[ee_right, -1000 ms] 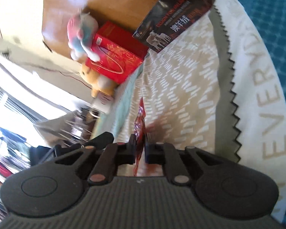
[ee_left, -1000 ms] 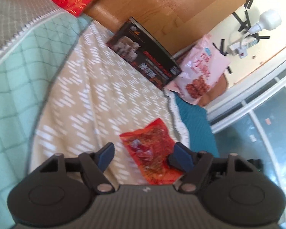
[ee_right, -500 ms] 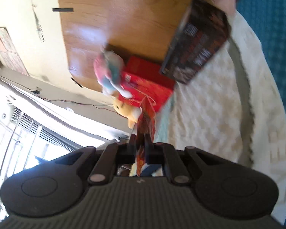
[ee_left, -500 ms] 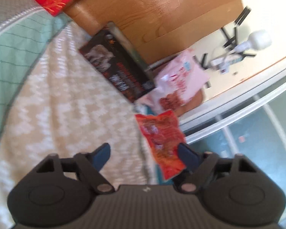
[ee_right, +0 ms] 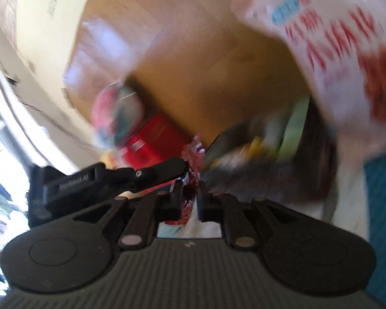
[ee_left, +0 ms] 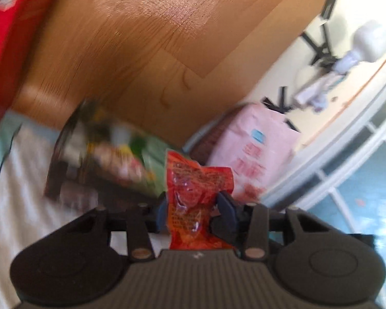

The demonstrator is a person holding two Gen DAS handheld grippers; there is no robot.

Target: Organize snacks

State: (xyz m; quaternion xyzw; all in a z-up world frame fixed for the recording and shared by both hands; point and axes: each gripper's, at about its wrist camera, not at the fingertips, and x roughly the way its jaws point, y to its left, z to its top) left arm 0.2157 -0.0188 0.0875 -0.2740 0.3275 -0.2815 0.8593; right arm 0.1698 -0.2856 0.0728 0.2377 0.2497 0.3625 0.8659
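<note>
A red-orange snack packet (ee_left: 196,193) stands upright between the blue pads of my left gripper (ee_left: 193,206), whose jaws have closed in against its sides. My right gripper (ee_right: 189,195) is shut on the same packet, seen edge-on (ee_right: 191,170). The left gripper's black finger (ee_right: 141,172) shows beside it in the right wrist view. A pink snack bag (ee_left: 254,152) leans at the right, also large in the right wrist view (ee_right: 334,46). A dark box with colourful snacks (ee_left: 97,154) lies open behind, blurred.
A wooden headboard (ee_left: 141,51) rises behind the bed. A red box (ee_right: 151,139) and a plush toy (ee_right: 118,113) sit at the left. The pale blanket (ee_left: 25,206) lies below. A window frame and a wall with a lamp (ee_left: 368,41) are at the right.
Both grippers moved toward the headboard and the dark box. The packet was lifted off the blanket, and my left gripper closed from open onto it.
</note>
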